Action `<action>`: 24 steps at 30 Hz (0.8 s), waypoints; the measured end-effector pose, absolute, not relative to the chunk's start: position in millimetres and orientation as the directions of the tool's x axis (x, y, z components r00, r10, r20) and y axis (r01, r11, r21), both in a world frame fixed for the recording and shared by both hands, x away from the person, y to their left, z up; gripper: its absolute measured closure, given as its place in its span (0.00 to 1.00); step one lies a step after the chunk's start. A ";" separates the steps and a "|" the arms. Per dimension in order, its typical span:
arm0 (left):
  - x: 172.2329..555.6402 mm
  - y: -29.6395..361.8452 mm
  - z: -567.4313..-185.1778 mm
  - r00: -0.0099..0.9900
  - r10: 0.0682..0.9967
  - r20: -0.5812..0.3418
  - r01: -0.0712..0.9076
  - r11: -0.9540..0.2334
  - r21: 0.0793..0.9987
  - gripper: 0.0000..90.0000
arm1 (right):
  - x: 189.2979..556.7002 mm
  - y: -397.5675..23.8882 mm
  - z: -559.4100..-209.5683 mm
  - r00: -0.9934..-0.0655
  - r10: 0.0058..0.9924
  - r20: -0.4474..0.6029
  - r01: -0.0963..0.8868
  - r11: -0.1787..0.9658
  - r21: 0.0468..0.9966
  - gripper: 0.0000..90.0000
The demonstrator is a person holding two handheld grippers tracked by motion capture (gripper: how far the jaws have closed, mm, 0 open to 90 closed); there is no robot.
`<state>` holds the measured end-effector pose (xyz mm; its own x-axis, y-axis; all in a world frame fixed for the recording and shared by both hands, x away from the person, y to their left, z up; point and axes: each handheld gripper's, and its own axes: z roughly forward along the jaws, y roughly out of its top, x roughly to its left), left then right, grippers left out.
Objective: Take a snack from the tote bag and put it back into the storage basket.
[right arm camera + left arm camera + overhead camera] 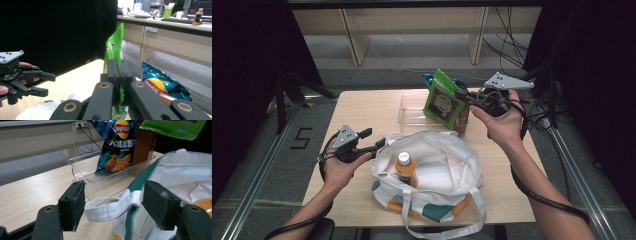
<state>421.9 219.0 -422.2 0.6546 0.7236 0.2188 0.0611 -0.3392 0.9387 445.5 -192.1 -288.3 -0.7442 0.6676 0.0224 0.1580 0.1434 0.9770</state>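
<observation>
A white tote bag (437,165) with green and orange trim lies open on the wooden table, and a bottle (405,167) with an orange cap stands inside it. My left gripper (374,138) is open at the bag's left rim. In the left gripper view the white handle strap (110,208) runs between the spread jaws of my left gripper (115,202) without being pinched. My right gripper (463,96) is shut on a green snack bag (442,102), held up above the clear bin (409,116). The right gripper view shows my right gripper (119,75) clamped on the green bag's edge (114,48).
In the clear bin (80,171) stand a blue Lay's chip bag (117,147) and a brown box (143,145). The table's far left part is bare wood (362,107). Cables trail at the right of the table. My left gripper (50,84) is visible at the left of the right gripper view.
</observation>
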 end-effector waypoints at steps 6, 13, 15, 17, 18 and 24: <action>422.1 219.0 -422.5 0.655 0.723 0.219 0.062 -0.341 0.938 0.37 | 450.7 -191.3 -289.6 -0.732 0.681 0.011 0.151 0.146 0.978 1.00; 421.9 219.2 -422.3 0.655 0.723 0.220 0.061 -0.341 0.938 0.37 | 458.1 -189.9 -291.4 -0.726 0.688 -0.006 0.139 0.155 0.978 1.00; 422.1 219.3 -422.4 0.655 0.723 0.220 0.061 -0.341 0.938 0.37 | 458.4 -188.3 -292.1 -0.728 0.685 0.026 0.169 0.143 0.975 1.00; 422.2 219.3 -422.3 0.654 0.724 0.220 0.061 -0.340 0.939 0.37 | 461.2 -189.1 -292.7 -0.721 0.693 -0.004 0.143 0.154 0.978 1.00; 422.2 219.4 -422.3 0.654 0.724 0.220 0.060 -0.339 0.939 0.37 | 460.8 -188.1 -293.3 -0.722 0.691 0.022 0.167 0.145 0.975 1.00; 422.0 219.8 -421.9 0.654 0.724 0.220 0.060 -0.340 0.938 0.37 | 466.8 -187.9 -296.5 -0.713 0.701 -0.008 0.140 0.153 0.978 1.00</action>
